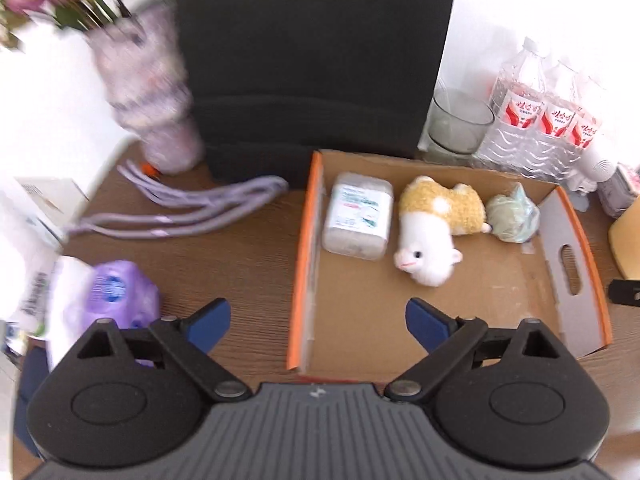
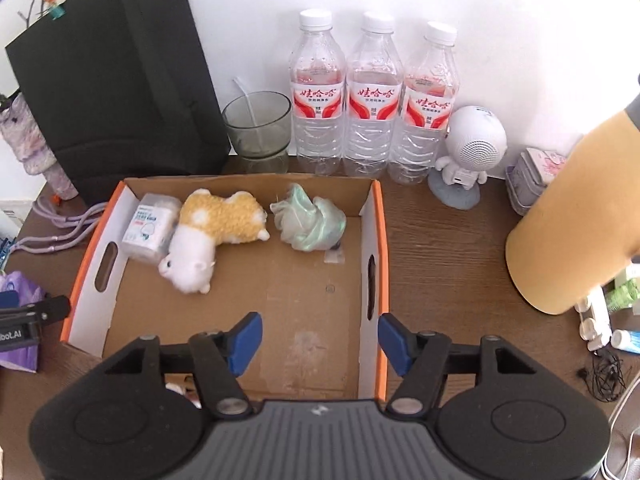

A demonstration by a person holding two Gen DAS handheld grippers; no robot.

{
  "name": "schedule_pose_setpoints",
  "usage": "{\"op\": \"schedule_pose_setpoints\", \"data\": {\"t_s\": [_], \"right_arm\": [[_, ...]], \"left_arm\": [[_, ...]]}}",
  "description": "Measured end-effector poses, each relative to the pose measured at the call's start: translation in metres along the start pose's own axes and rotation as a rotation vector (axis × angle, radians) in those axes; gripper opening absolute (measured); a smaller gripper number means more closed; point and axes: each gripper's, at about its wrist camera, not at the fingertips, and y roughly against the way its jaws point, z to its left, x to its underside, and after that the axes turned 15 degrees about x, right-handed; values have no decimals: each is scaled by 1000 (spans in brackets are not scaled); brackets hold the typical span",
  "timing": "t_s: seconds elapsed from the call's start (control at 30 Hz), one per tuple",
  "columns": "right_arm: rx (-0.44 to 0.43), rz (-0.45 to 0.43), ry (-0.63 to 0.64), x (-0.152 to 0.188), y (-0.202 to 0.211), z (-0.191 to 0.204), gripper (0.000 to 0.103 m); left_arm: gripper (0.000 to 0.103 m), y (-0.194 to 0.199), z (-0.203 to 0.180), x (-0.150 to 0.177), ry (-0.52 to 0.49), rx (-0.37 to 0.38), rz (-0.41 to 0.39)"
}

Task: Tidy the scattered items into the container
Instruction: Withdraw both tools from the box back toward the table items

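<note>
The left gripper [image 1: 318, 322] hangs over the near left corner of the cardboard box [image 1: 576, 312], jaws spread wide with nothing between them. The right gripper [image 2: 320, 338] hovers over the box's near right wall, jaws apart and empty, tilted down toward the box floor.

Inside the box, along its far side, lie a white wipes pack [image 1: 357, 216], a yellow-and-white plush toy [image 1: 434, 224] touching it, and a crumpled green bag [image 1: 513, 218] just to the right. On the wooden table [image 1: 240, 264] left of the box, a purple packet [image 1: 116, 294] sits near the left gripper, with a lilac cord [image 1: 188, 210] further back.

Behind the box stands a black paper bag [image 2: 120, 88]; to its right a glass cup [image 2: 258, 130], three water bottles [image 2: 374, 100] against the wall, a small white robot figure [image 2: 468, 152] and a tin [image 2: 534, 178]. A large yellow cylinder [image 2: 572, 216] stands at the right, well apart from the box. White cables and small bottles clutter the near right edge.
</note>
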Motion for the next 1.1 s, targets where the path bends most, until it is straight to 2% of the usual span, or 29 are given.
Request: {"op": "schedule_pose_setpoints", "data": {"t_s": [0.1, 0.17, 0.23, 0.3, 0.33, 0.4, 0.57, 0.7, 0.73, 0.8, 0.83, 0.87, 0.93, 1.1], "right_arm": [[2, -180, 19, 31, 22, 12, 68], [-32, -324, -15, 55, 35, 13, 79], [-73, -450, -71, 81, 42, 10, 79], [-134, -547, -116, 103, 43, 5, 79], [-146, -567, -132, 110, 41, 4, 79], [-140, -585, -144, 118, 37, 5, 79], [-103, -626, -147, 133, 41, 5, 79], [-89, -646, -144, 165, 53, 11, 79], [-89, -656, -140, 177, 59, 11, 80], [-96, -667, -136, 212, 70, 6, 87], [-115, -668, -130, 231, 74, 2, 92], [-140, -665, -132, 253, 77, -4, 92], [-180, -629, -185, 295, 83, -17, 92], [-261, -485, -301, 381, 91, -41, 92]], "left_arm": [[102, 27, -11, 35, -39, 33, -221], [103, 38, -15, 57, -72, 87, -332], [103, 42, -18, 74, -123, 123, -386], [103, 43, -21, 89, -137, 95, -437], [103, 42, -21, 94, -134, 96, -447], [103, 43, -21, 101, -123, 115, -449], [103, 50, -24, 120, -128, 90, -503], [103, 70, -22, 158, -123, 94, -536], [103, 77, -21, 172, -120, 100, -541], [103, 94, -18, 204, -113, 120, -538], [103, 102, -17, 223, -112, 135, -535], [103, 111, -15, 242, -112, 148, -531], [103, 126, -12, 280, -134, 159, -524], [103, 150, -9, 360, -172, 118, -454]]}}
